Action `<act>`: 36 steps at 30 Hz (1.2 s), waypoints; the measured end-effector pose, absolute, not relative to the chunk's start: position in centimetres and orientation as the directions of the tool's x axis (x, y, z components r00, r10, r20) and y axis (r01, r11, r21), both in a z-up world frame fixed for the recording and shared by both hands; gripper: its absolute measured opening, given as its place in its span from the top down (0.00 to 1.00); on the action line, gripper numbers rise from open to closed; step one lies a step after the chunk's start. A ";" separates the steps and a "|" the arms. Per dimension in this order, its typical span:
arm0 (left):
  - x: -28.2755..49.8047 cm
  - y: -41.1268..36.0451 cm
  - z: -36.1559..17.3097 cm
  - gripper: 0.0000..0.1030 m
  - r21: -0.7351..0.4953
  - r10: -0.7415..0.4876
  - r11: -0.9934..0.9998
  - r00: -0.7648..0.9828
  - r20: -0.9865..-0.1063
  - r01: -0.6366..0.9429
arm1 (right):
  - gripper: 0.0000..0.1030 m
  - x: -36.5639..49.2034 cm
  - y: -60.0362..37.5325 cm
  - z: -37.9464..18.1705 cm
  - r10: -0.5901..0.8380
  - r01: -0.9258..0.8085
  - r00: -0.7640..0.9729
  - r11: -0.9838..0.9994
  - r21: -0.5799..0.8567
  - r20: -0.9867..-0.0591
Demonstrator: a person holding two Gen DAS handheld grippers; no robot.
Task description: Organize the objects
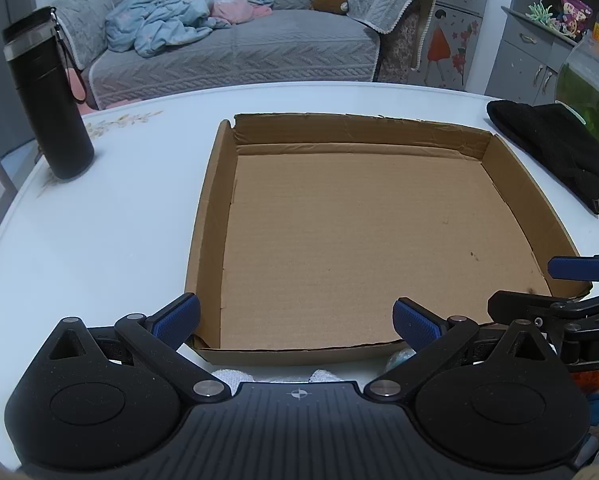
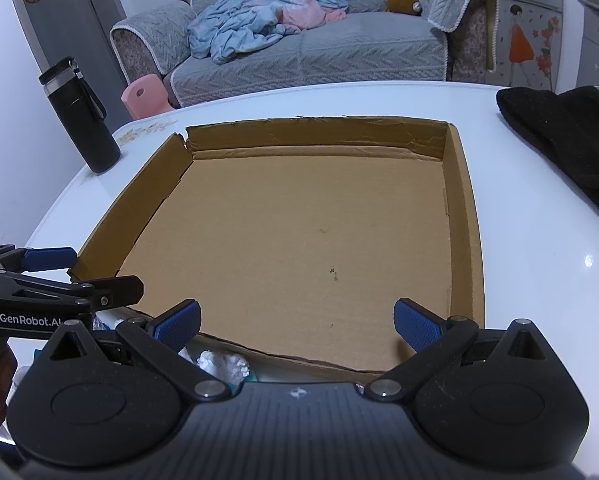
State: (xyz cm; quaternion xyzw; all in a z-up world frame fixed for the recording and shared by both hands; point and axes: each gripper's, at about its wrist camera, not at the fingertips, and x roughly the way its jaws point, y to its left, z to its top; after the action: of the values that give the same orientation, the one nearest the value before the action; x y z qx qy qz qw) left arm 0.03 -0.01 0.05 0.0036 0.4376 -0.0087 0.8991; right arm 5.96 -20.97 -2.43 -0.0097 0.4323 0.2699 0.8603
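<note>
Brown corrugated cardboard tray (image 1: 379,248), shallow, square, low torn walls: sits at the middle of the white round table (image 1: 99,240), nothing inside it. My left gripper (image 1: 297,322): blue-padded fingers spread wide, nothing between them, hovering over the tray's near edge. My right gripper (image 2: 297,322): likewise spread wide and holding nothing, just beside the left one at the same near edge. Crumpled white wad (image 2: 223,362): on the table just before the tray's near wall, partly hidden beneath my right gripper. Black cylindrical flask with strap (image 1: 47,96): upright, far left of the table. Black knitted cloth (image 1: 551,148): far right. Grey sofa (image 1: 239,48) behind, with a pale blue blanket (image 1: 171,20) on it.
</note>
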 end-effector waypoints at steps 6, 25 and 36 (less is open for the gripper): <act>0.0 -0.2 0.0 0.00 0.000 -0.010 1.000 0.619 -0.785 0.017 | 0.00 6.0 -21.0 -2.5 0.454 -0.471 0.480 0.855 0.216 -0.751; -1.3 1.8 0.7 0.00 0.015 -0.009 0.999 0.609 -0.793 0.033 | 0.00 5.7 -22.5 -1.9 0.451 -0.464 0.479 0.858 0.218 -0.754; -3.4 6.6 0.0 0.00 -0.011 -0.049 0.997 0.527 -0.849 0.075 | 0.00 4.6 -24.6 -1.6 0.458 -0.484 0.425 0.844 0.232 -0.781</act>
State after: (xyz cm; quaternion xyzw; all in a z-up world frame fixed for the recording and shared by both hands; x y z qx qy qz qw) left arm -3.42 6.63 0.03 0.0133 0.4852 -0.0353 0.8736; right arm 4.57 -24.60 -1.60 -0.0140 0.4579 0.2790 0.8440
